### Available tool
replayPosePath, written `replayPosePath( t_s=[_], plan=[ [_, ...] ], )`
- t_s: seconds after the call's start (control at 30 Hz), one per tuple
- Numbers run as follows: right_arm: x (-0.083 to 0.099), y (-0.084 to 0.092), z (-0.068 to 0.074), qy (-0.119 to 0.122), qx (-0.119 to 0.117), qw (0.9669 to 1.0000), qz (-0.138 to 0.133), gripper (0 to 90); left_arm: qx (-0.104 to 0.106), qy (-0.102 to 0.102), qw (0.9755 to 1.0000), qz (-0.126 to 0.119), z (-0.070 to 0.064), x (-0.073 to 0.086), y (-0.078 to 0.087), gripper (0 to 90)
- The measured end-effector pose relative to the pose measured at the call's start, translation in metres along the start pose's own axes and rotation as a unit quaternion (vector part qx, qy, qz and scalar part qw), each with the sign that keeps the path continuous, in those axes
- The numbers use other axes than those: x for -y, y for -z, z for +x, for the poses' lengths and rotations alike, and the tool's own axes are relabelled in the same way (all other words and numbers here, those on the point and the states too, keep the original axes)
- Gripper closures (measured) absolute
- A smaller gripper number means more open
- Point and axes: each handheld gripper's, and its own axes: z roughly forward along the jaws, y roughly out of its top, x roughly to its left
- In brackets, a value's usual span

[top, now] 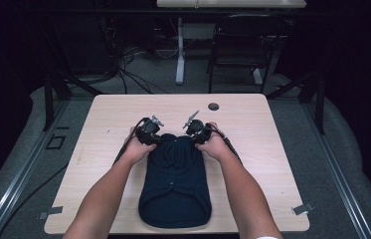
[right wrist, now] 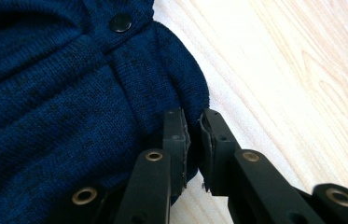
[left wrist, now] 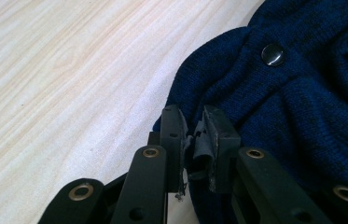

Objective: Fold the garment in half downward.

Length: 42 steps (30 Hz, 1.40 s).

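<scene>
1. A dark navy knitted garment (top: pixel 175 181) lies flat on my side of the pale wooden table (top: pixel 103 129); it runs lengthwise away from me, its near hem close to the table's front edge, its far end bunched between my two hands.

2. My left gripper (top: pixel 149 131) sits at the garment's far left corner; my left hand (top: pixel 136 148) wraps around it just beside the fabric.

3. In the left gripper view, my left gripper (left wrist: pixel 194 140) has its jaws drawn together at the knit's rounded edge; a thin fold of cloth appears caught between the pads, though the worn grey padding there makes it hard to tell how much fabric is in the grip.

4. A dark round button (left wrist: pixel 273 54) shows on the knit beyond those jaws, up and to the right; bare tabletop fills the left of that view.

5. My right gripper (top: pixel 199 131) sits at the far right corner, mirroring the left; my right hand (top: pixel 215 147) rests against the garment's edge.

6. In the right gripper view, my right gripper (right wrist: pixel 194 135) has its jaws pinched nearly shut on the rolled edge of the knit; the garment spreads to the left, the wood to the right.

7. A second dark button (right wrist: pixel 121 22) sits on the fabric ahead of those jaws, toward the top.
</scene>
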Motion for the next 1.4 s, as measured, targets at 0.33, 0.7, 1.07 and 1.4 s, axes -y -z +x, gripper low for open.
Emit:
replayPosePath(
  t_s=[0.33, 0.7, 1.07, 1.4],
  plan=[
    [-0.005, 0.010, -0.001, 0.004, -0.002, 0.9999, -0.010, 81.1, 0.000, 0.004, 0.9999, -0.010, 0.003, -0.002, 0.009, 79.6],
    [-0.014, 0.031, -0.007, 0.010, 0.011, 0.9995, -0.030, 81.1, -0.009, 0.000, 0.9994, -0.035, 0.007, -0.015, 0.030, 79.5],
    [-0.027, 0.059, -0.017, 0.006, 0.016, 0.9980, -0.060, 81.1, -0.023, -0.007, 0.9980, -0.058, 0.013, -0.033, 0.056, 79.6],
    [-0.042, 0.083, -0.023, 0.023, 0.043, 0.9962, -0.072, 81.2, -0.039, -0.016, 0.9958, -0.081, 0.020, -0.047, 0.078, 79.6]
  ],
)
